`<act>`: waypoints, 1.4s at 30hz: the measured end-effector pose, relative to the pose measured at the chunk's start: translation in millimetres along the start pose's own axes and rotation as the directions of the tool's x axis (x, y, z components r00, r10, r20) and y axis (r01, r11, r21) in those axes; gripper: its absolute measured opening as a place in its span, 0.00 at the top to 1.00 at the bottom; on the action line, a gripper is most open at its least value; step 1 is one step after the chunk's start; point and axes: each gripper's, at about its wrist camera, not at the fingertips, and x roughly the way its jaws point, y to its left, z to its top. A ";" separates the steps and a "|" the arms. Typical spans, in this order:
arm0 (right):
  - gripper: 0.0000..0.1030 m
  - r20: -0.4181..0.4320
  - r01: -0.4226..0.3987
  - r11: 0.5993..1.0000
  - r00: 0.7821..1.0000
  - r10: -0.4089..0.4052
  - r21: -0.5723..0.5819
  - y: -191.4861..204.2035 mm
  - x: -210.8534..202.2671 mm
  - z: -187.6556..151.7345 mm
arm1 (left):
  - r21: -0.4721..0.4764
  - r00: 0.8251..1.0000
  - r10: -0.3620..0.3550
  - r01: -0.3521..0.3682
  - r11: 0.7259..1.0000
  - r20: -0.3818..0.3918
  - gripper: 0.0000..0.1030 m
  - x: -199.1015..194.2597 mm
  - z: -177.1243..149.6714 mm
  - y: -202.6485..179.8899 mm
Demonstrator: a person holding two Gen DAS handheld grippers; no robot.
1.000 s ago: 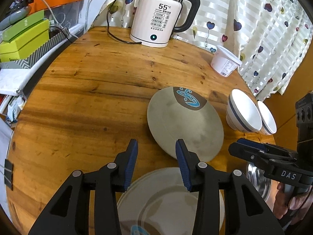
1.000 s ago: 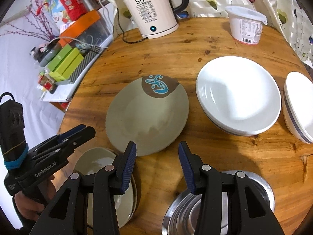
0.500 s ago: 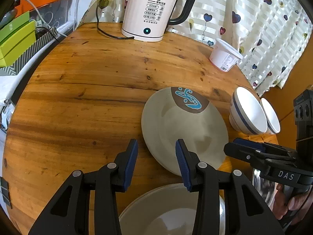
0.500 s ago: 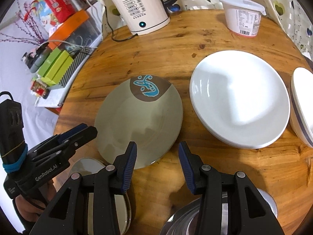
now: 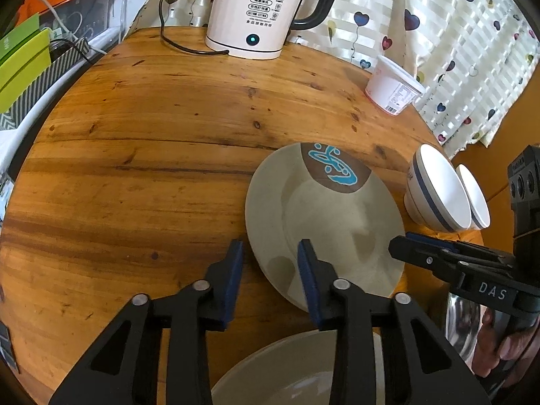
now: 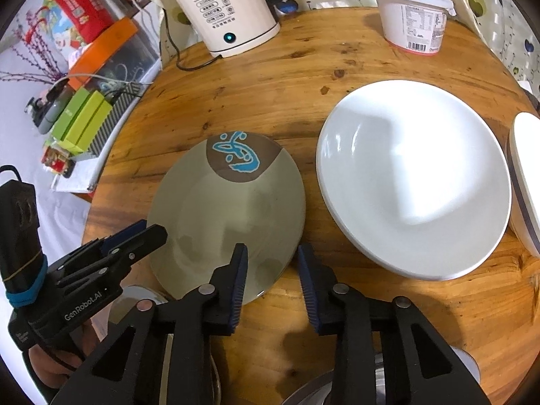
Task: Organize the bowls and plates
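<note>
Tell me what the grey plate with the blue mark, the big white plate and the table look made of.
Grey plate: likely glazed ceramic or stoneware, satin sheen with soft reflections; melamine is possible.
White plate: probably glossy glazed porcelain, with bright highlights on it.
Table: wood with a clear glossy coat; grain, knots and board seams show.

Home dining corner: round varnished wooden table point(image 5: 152, 155), white electric kettle point(image 5: 260, 10) plugged in, heart-print striped curtain point(image 5: 438, 33), white lidded plastic tub point(image 6: 413, 23), cluttered side shelf with green boxes point(image 6: 84, 118).
</note>
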 end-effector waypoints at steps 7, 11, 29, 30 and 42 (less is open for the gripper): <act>0.76 -0.008 0.007 1.000 1.000 -0.006 0.010 -2.0 3.3 2.2 | -0.002 1.000 -0.004 0.004 1.000 -0.004 0.71 4.1 1.0 2.0; 0.77 -0.014 -0.001 1.000 1.000 0.001 0.018 -3.1 6.2 2.3 | -0.009 1.000 -0.014 0.014 1.000 -0.003 0.73 4.5 0.9 4.4; 0.80 0.024 -0.024 1.000 0.999 0.024 -0.009 5.2 -1.3 7.6 | -0.022 0.999 0.016 -0.015 1.000 0.039 0.74 -11.6 1.8 4.8; 0.80 0.027 -0.025 1.000 0.999 0.026 -0.009 6.1 -1.7 8.7 | -0.023 0.999 0.017 -0.016 1.000 0.043 0.74 -12.6 2.5 4.9; 0.80 0.056 -0.034 0.999 0.998 0.036 -0.038 20.1 -11.5 13.3 | -0.035 0.996 0.027 -0.024 0.999 0.082 0.74 -32.5 2.0 5.9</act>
